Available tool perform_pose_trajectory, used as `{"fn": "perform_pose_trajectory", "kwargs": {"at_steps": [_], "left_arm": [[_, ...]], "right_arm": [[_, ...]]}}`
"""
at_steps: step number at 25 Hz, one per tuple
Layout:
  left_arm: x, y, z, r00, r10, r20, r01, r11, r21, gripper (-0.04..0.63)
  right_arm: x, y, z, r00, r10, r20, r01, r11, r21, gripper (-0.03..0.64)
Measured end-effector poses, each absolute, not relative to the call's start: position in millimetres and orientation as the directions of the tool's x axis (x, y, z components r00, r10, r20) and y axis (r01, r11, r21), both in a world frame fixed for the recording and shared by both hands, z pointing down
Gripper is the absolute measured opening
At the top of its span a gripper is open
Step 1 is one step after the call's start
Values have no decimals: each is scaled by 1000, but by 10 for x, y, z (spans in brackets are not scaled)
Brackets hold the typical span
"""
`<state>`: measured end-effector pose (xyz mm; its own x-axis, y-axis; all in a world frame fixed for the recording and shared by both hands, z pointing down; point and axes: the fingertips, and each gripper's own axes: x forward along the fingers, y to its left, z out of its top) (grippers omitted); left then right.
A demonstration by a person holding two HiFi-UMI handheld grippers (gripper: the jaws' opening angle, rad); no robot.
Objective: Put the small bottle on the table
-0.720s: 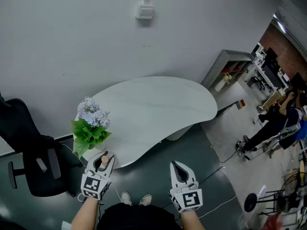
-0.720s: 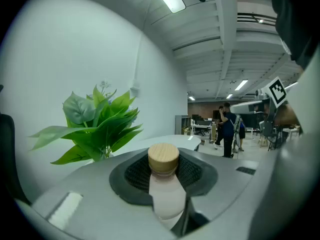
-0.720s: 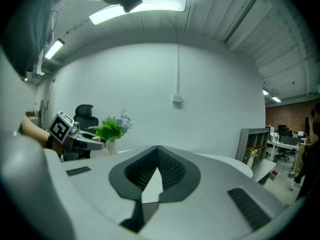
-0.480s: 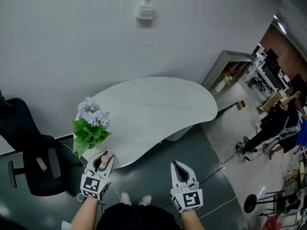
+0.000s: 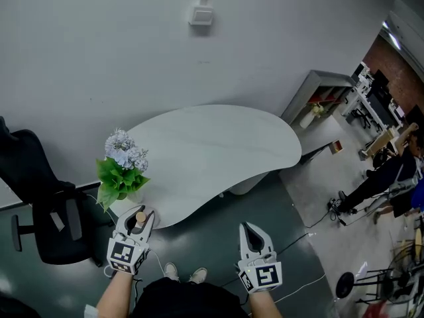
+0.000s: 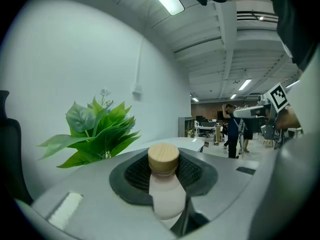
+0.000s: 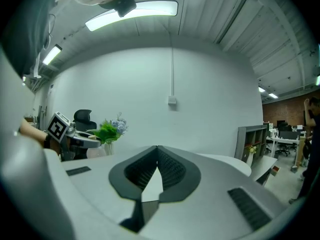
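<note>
Looking steeply down from the head view, a person stands in front of a white, rounded, kidney-shaped tabletop (image 5: 212, 148) that fills the middle of the frame, with a claw in each hand along the bottom edge.

The left claw (image 5: 138, 213), at lower left, is clamped on a small pale pinkish-white bottle with a round light wooden cap (image 5: 140, 217). The bottle sits right at the near left edge of the tabletop, just below a bunch of green leaves with pale blue flowers (image 5: 121, 169). In the left gripper view the bottle (image 6: 164, 191) fills the centre, cap uppermost, with the dark ribbed pads (image 6: 132, 171) pressed on its neck and shoulders from both sides. The leaves (image 6: 97, 129) rise at middle left, close behind it.

The right claw (image 5: 250, 226), at lower centre right, hangs over the dark grey floor (image 5: 218, 217) in front of the tabletop. Its jaws are together at the tips, with nothing between them, as the right gripper view (image 7: 157, 148) shows.

A black office chair (image 5: 40, 207) stands at far left. A grey shelf unit (image 5: 318, 91) stands at upper right.
</note>
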<state>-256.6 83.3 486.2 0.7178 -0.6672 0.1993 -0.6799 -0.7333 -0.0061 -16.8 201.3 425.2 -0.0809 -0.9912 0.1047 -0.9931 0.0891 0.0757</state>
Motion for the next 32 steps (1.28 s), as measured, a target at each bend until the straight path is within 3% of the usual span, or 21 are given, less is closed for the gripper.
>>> {"fn": "perform_pose_trajectory", "kwargs": {"at_steps": [16,32], "left_arm": [[-2066,788,4948,697,-686,211,-699,-715,-13,112],[-1411,-228,5023,739,-640,208,-656,-754,11,112]], "right_arm": [[438,2331,4504,-101,-984,147,-992,110,55,6],[1013,927,4480,-82,-983,165,-992,97,84,6]]}}
